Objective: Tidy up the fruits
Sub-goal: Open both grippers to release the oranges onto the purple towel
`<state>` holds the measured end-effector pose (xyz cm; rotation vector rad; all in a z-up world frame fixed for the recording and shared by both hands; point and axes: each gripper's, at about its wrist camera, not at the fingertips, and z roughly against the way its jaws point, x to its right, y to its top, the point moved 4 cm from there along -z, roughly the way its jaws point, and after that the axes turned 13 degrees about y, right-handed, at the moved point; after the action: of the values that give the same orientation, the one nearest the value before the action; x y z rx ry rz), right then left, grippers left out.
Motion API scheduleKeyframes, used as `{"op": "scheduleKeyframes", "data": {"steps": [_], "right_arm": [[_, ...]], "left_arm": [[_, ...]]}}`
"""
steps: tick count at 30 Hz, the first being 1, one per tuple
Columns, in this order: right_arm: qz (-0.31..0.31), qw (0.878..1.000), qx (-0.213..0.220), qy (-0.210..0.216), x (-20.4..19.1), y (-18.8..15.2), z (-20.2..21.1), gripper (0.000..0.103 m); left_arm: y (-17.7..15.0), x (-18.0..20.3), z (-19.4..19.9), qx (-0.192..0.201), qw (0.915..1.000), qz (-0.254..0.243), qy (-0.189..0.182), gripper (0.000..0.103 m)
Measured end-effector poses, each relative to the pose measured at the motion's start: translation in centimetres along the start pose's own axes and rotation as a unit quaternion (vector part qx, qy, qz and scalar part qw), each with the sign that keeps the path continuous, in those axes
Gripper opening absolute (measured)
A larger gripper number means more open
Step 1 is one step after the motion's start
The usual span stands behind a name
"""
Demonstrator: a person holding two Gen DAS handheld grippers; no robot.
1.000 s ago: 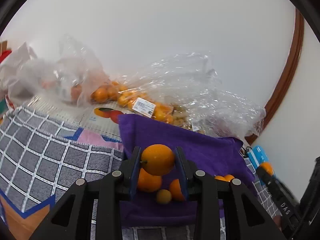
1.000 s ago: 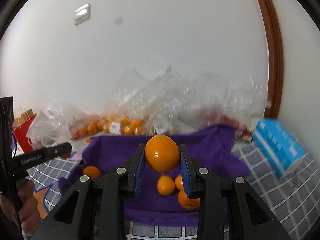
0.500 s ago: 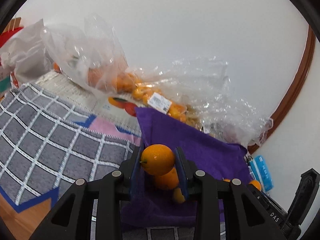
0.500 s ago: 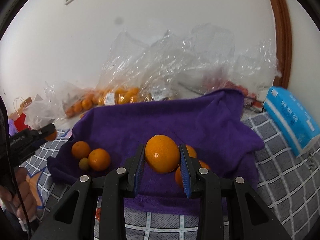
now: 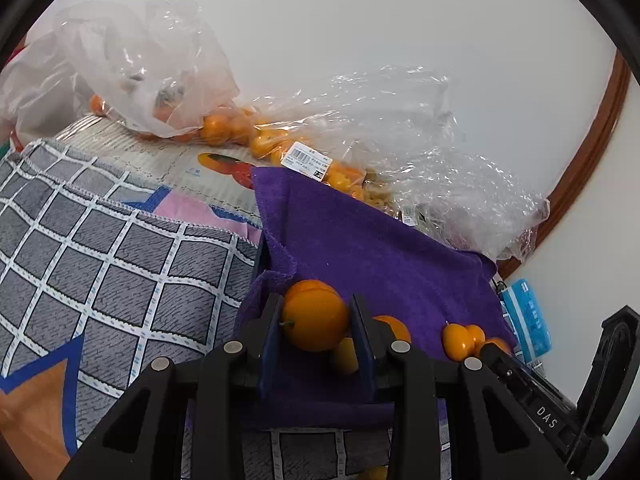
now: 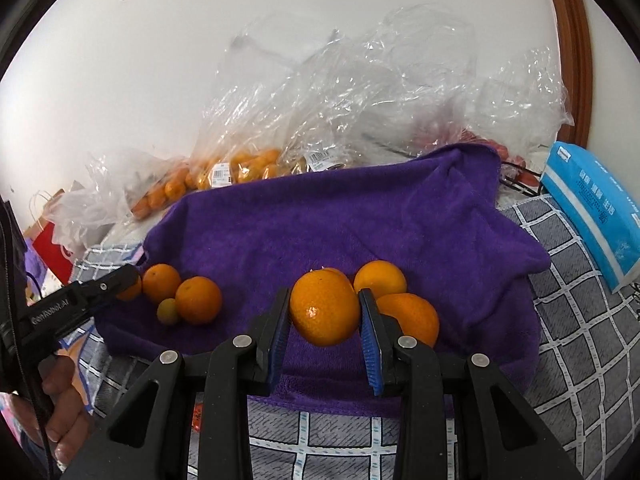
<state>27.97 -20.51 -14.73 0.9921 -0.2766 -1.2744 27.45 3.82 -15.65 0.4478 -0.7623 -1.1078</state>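
White wall behind; checked grey cloth [image 6: 568, 320] is covering the surface, purple towel [image 6: 320, 224] lying over it mid-frame.

Right gripper [image 6: 325, 316] is clenching an orange [image 6: 324, 307] at its widest girth, low centre of the right view, hanging just above the towel's near part. Left gripper [image 5: 316, 326] is pinching a second orange [image 5: 316, 320], low centre of the left view, over the towel's left edge.

Judging the fruit: light, round, firm with a slightly yielding peel, waxy enough to slip and roll; pads are sitting best on opposite sides at mid-height, as now.

Loose oranges [image 6: 198, 300] are lying lower left of the right view, others [image 6: 380, 279] touching behind the right jaws. Clear bags of fruit [image 6: 240, 168] are crowding the wall; blue packet [image 6: 592, 208] at right edge.
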Motion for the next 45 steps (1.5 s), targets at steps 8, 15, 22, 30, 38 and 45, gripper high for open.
{"op": "scheduleKeyframes", "data": {"steps": [8, 15, 22, 30, 38, 45], "right_arm": [[0.010, 1.000, 0.005, -0.011, -0.3, -0.1, 0.1, 0.039], [0.006, 1.000, 0.026, -0.012, -0.3, 0.2, 0.7, 0.051], [-0.004, 0.999, 0.042, -0.016, 0.0, 0.3, 1.0, 0.051], [-0.002, 0.999, 0.042, -0.035, 0.0, 0.5, 1.3, 0.062], [-0.010, 0.998, 0.060, -0.034, 0.1, 0.8, 2.4, 0.070], [-0.008, 0.997, 0.067, -0.030, -0.2, 1.1, 3.3, 0.070]], "left_arm": [[0.0, -0.2, -0.1, -0.005, 0.9999, 0.008, -0.009, 0.032], [0.0, -0.1, -0.1, -0.010, 0.9999, 0.006, -0.007, 0.032], [0.0, 0.2, 0.1, -0.011, 0.9999, 0.003, -0.013, 0.035], [0.2, 0.6, 1.0, 0.011, 0.9999, -0.003, -0.012, 0.050], [1.0, -0.3, 1.5, 0.031, 0.9994, 0.017, 0.003, 0.052], [1.8, -1.6, 2.1, 0.058, 0.9971, 0.037, 0.030, 0.052]]}}
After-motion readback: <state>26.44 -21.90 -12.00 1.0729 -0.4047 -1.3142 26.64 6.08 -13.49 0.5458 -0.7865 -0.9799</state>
